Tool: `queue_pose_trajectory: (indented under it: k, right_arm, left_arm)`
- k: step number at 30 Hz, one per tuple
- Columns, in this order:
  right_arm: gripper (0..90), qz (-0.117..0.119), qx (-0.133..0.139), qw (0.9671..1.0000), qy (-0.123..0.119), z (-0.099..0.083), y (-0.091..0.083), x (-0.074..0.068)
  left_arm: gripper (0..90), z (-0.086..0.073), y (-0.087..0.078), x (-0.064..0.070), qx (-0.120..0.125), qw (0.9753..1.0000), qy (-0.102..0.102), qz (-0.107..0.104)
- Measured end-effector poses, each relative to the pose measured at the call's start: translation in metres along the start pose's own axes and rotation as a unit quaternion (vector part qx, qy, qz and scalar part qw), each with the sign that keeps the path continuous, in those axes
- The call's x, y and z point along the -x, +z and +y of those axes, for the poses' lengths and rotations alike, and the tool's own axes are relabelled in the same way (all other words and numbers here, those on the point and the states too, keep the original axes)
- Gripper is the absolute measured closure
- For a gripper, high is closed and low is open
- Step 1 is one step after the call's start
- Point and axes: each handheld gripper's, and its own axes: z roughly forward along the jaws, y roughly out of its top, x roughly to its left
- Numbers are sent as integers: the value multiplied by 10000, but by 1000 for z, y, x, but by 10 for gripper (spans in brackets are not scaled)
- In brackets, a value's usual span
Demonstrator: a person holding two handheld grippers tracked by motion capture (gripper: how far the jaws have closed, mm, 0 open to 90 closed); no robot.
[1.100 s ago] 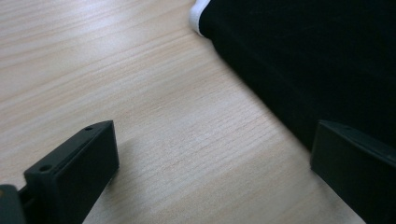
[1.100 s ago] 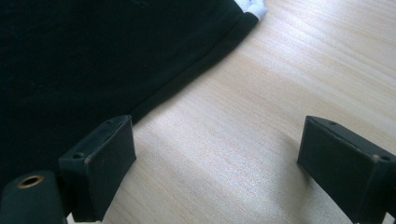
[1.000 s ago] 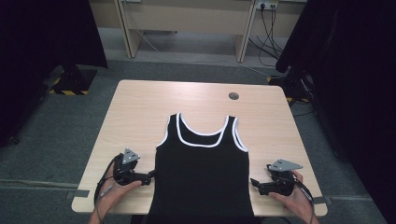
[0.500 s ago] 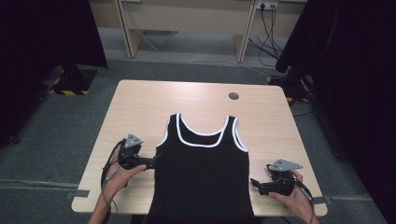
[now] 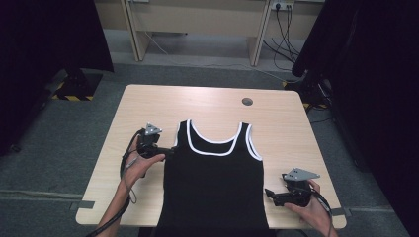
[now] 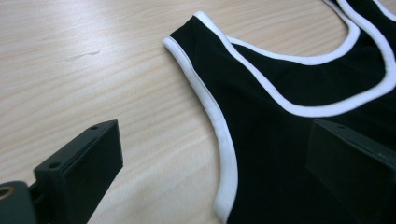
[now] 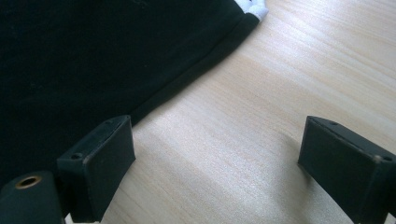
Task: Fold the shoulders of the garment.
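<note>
Each black gripper, left gripper (image 5: 168,151) and right gripper (image 5: 269,192), carries a grey three-cornered plate, blocky screw-holed jaws, trailing cable

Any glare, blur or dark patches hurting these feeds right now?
High view: even light on the table, room edges very dark. Left gripper view: tank top trim sharp, near jaws soft. Right gripper view: mild sheen on wood, black fabric shows almost no detail.

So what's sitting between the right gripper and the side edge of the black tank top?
Nothing: in the right gripper view, bare wooden table runs between the open right gripper and the tank top; its left jaw sits just at the hem edge.
</note>
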Motion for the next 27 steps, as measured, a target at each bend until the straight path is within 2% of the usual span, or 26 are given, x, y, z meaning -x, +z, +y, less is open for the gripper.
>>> queue_pose_trajectory:
  k: [4,13,19,23,26,27]
  right_arm:
    - [108,3,-4,10000,11,0,0,0]
    - [106,10,-9,10000,15,1,1,0]
    - [105,17,-11,10000,8,1,1,0]
    - [105,21,-11,10000,2,1,1,0]
    - [105,26,-9,10000,7,1,1,0]
    - [106,26,-9,10000,7,1,1,0]
  left_arm:
    - [30,9,12,-2,27,10000,5,7]
    - [49,29,42,-8,-81,9997,-28,223]
    - [65,35,56,-7,-121,9996,-64,267]
    - [99,38,66,-7,-148,9995,-39,283]
    - [156,40,73,-6,-134,9997,-136,172]
    - [169,41,76,-5,-146,9996,-105,197]
